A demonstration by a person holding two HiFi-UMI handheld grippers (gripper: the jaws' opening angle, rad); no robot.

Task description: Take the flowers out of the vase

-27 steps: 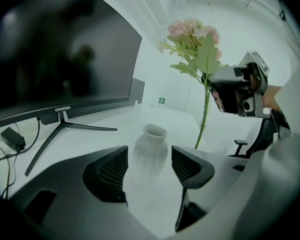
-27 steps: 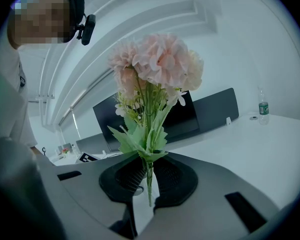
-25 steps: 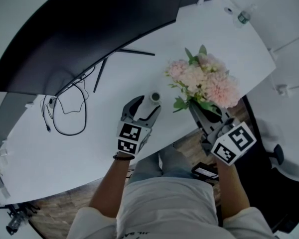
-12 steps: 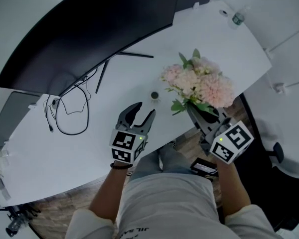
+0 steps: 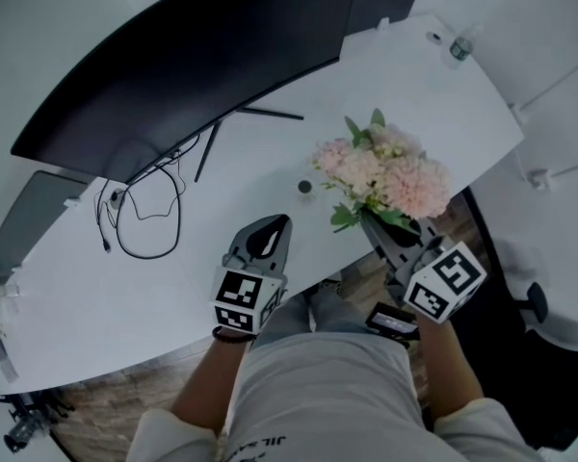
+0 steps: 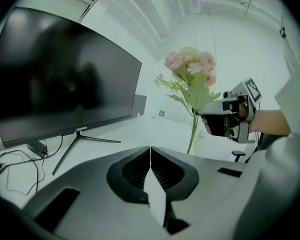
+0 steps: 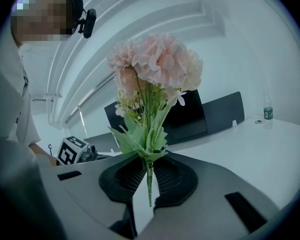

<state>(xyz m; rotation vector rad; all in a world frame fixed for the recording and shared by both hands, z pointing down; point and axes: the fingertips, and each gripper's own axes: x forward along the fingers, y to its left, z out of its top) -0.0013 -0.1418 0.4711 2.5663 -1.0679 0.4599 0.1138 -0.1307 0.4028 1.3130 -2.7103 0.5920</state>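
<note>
Pink ruffled flowers point(image 5: 385, 173), thin green stems point(image 7: 149, 184) pinched in right tongs point(image 5: 378, 224) over near surface point(image 5: 414, 75) edge. Left tongs point(image 5: 280, 223) pressed together, empty; small round vase point(image 5: 304, 187) clear beyond.

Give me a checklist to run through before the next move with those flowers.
1. Grip on flowers: ok, the right tongs are shut on the stems.
2. Every stem caught: cannot tell, leaves hide the bundle.
3. Stems clear of vase: ok, it stands on the table, apart from the bouquet.
4. Left tongs free: ok, shut on nothing.
5. Room to lay the bouquet down: ok, bare table between vase and cable.
</note>
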